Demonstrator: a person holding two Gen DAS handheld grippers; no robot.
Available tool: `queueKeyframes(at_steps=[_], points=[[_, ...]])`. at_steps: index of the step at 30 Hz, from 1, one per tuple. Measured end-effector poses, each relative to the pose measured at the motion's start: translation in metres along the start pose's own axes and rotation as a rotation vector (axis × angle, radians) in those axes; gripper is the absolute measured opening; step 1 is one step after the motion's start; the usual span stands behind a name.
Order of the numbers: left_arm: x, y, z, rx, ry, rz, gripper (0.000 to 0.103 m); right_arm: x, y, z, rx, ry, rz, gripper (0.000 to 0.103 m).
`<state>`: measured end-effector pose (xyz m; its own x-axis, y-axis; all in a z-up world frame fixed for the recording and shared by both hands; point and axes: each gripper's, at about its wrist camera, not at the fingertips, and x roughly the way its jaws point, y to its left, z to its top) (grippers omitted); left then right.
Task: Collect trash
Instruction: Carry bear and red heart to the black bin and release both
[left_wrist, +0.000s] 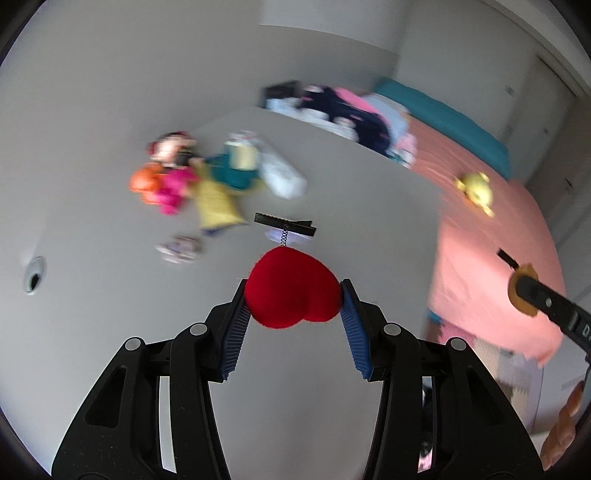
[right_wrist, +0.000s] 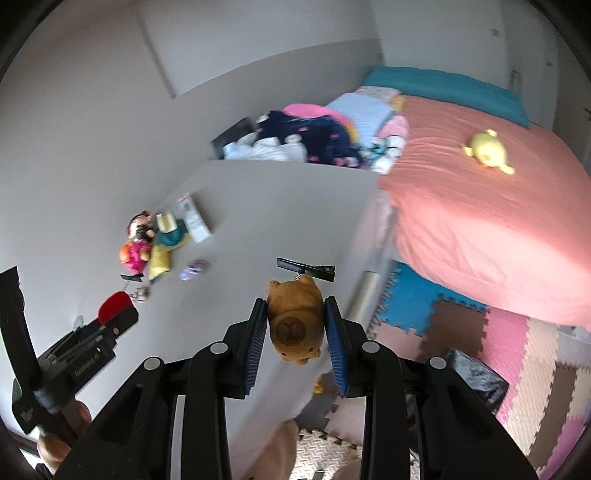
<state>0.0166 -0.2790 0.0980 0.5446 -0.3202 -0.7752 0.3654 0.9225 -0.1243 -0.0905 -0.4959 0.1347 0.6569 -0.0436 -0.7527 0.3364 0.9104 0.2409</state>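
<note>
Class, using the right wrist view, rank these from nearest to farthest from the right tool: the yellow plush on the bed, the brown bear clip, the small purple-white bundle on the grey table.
1. Brown bear clip: held in the right tool.
2. Purple-white bundle: on the grey table, up and left.
3. Yellow plush: far right, on the pink bed.

Right gripper (right_wrist: 295, 325) clamped on a brown bear clip (right_wrist: 294, 325), black clip bar on a spring at its far end. Grey table (right_wrist: 277, 206) below, toy pile (right_wrist: 155, 243) at left. Pink bed (right_wrist: 480, 229) right, yellow plush (right_wrist: 487, 151) on it. Left gripper (right_wrist: 110, 314) at left edge, holding a red object (right_wrist: 110, 303).
</note>
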Motion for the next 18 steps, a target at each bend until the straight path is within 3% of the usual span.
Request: queueKeyframes(at_steps=[11,18], points=[[0.003,-0.152,-0.055,0.208,0.054,-0.151,0.047,-0.063,-0.125,-0.055,0.148,-0.057,-0.123,0.034],[0.016,-0.256,-0.107,0.364,0.124,-0.236,0.047,-0.086,-0.205,-0.092,0.264,-0.048,-0.205,0.034]])
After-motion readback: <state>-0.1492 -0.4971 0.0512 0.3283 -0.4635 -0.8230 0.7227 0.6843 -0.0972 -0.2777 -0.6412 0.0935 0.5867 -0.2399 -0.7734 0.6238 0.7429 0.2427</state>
